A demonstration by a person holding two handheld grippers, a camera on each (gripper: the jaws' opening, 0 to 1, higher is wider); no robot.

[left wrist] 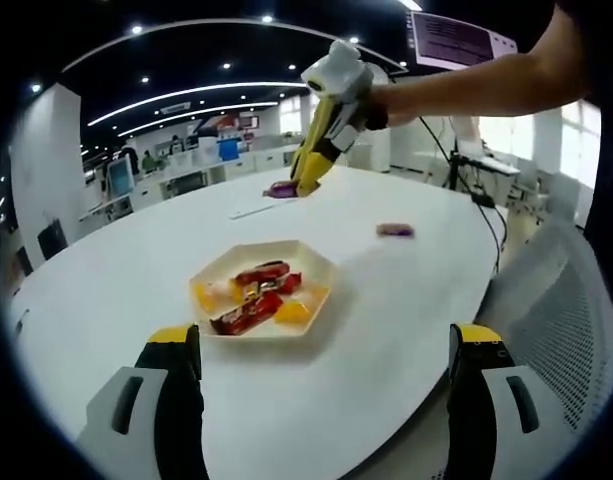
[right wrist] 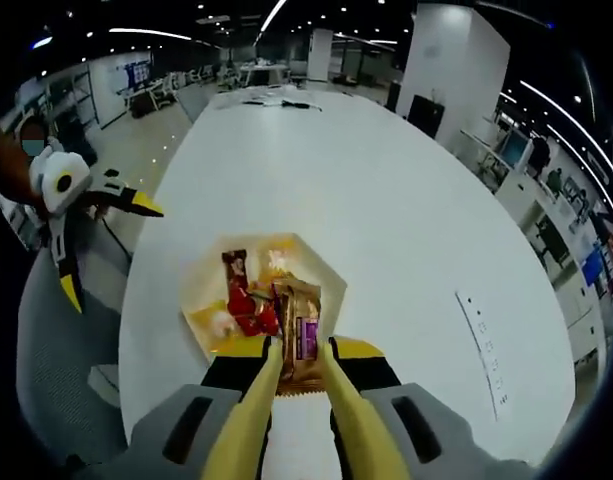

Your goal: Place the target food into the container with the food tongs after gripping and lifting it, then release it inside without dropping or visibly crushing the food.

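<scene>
Two-handed, working over a white counter (left wrist: pixel 386 330). Pinching a purple-labelled snack packet (right wrist: pixel 298 330) between the yellow arms of the right tongs (right wrist: pixel 301 348), narrowed onto its long sides, with the wrapper looking flat and uncrushed. Hanging in the right gripper view in line with a six-sided plate (right wrist: pixel 311 250) on the counter (right wrist: pixel 386 200), red-wrapped snacks (right wrist: pixel 241 295) and yellowish pieces lying inside it.

Seeing the same grip in the left gripper view: right tongs (left wrist: pixel 306 185) reaching down from a bare arm (left wrist: pixel 466 85) at the far side of the counter, gripping the packet (left wrist: pixel 281 189) low over the surface and well apart from the plate (left wrist: pixel 326 300); not telling whether the packet is touching the counter. Finding red-wrapped snacks (left wrist: pixel 261 272) in the plate here too, and a second purple packet (left wrist: pixel 394 230) lying alone on the counter off to the right.

Keeping the left tongs (left wrist: pixel 326 345) spread wide and gripping nothing, black arms with yellow tips framing the near edge of the plate. Showing again as the left tongs (right wrist: pixel 108 252) at the counter's left edge, arms splayed, above a grey mesh chair (right wrist: pixel 56 350).
</scene>
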